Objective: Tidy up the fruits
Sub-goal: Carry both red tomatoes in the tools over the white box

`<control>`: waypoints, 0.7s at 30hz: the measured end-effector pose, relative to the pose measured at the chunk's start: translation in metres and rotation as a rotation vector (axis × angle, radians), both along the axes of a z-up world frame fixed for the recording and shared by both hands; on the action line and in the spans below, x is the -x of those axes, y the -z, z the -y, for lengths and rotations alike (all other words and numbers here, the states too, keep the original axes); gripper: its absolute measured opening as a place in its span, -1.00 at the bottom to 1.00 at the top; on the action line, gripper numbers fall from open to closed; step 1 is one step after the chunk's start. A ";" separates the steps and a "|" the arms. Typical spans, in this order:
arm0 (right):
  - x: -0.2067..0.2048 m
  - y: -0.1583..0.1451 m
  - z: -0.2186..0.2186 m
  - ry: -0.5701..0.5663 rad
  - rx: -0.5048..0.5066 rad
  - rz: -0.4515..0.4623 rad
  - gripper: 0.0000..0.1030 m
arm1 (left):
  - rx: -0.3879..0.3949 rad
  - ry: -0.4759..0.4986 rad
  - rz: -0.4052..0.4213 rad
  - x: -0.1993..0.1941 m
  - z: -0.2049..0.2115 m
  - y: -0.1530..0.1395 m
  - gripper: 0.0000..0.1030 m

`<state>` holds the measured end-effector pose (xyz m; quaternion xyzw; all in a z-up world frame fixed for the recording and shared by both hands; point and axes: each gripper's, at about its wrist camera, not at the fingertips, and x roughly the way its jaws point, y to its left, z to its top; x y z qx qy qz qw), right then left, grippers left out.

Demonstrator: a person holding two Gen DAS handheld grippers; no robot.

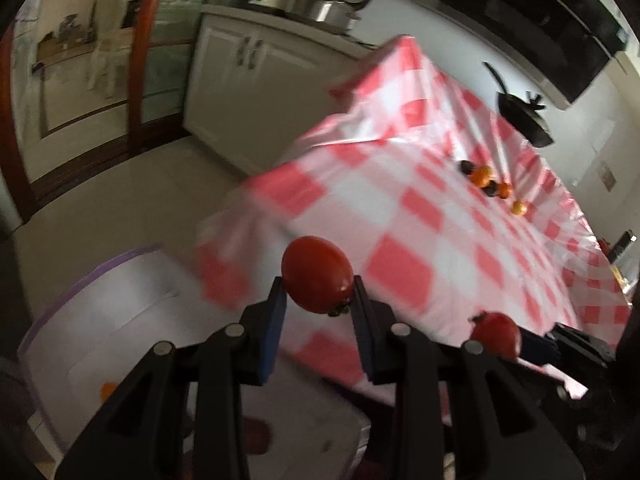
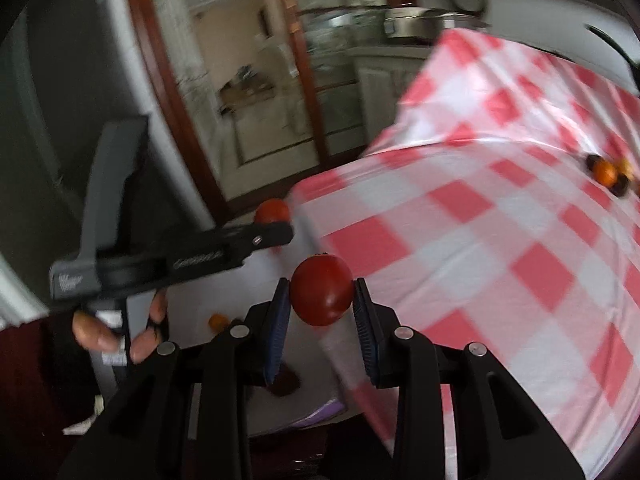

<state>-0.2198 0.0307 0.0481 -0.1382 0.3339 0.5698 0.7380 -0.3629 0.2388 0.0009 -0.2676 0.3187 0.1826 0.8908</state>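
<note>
the left gripper [image 1: 318,292] has its jaws clamped on a red tomato [image 1: 317,275], which is pinched between the two blue pads [image 1: 272,328] and held in the air above the near corner of the bench [image 1: 400,216]. the bench carries a red and white checked cloth. below and to the left of this tomato sits a white container [image 1: 120,320] with a purple rim, lower than the bench top; a small orange fruit [image 1: 107,390] lies inside it.

the right gripper [image 2: 320,300] is likewise closed on a second red tomato [image 2: 321,290], squeezed between its blue pads [image 2: 278,328] and lifted clear of the cloth, near the bench edge. in the left wrist view this second tomato [image 1: 496,334] shows at the lower right, just beside the left gripper's arm.

from the right wrist view, the left gripper [image 2: 276,226] appears side on, with the person's hand [image 2: 120,328] around its grey handle and its tomato [image 2: 273,211] at the tip, over the white container [image 2: 240,288].

far across the bench lies a cluster of small orange and dark fruits [image 1: 490,186], close together and well apart from both grippers. a black pan [image 1: 522,118] rests beyond them near the far edge. the pictures are blurred.
</note>
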 end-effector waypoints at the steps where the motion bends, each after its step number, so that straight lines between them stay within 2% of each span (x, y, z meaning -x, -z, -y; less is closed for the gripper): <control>1: 0.009 0.003 -0.005 -0.027 0.014 0.013 -0.38 | 0.005 -0.014 -0.013 0.007 -0.005 0.005 -0.37; 7: 0.060 0.034 -0.039 -0.182 0.133 0.104 -0.38 | 0.058 -0.111 -0.099 0.044 -0.032 0.050 -0.37; 10: 0.078 0.053 -0.053 -0.245 0.187 0.119 -0.38 | 0.080 -0.139 -0.145 0.055 -0.042 0.075 -0.36; 14: 0.089 0.079 -0.069 -0.290 0.257 0.143 -0.38 | 0.105 -0.168 -0.207 0.066 -0.049 0.102 -0.37; 21: 0.096 0.132 -0.092 -0.352 0.386 0.127 -0.38 | 0.161 -0.229 -0.289 0.084 -0.062 0.139 -0.37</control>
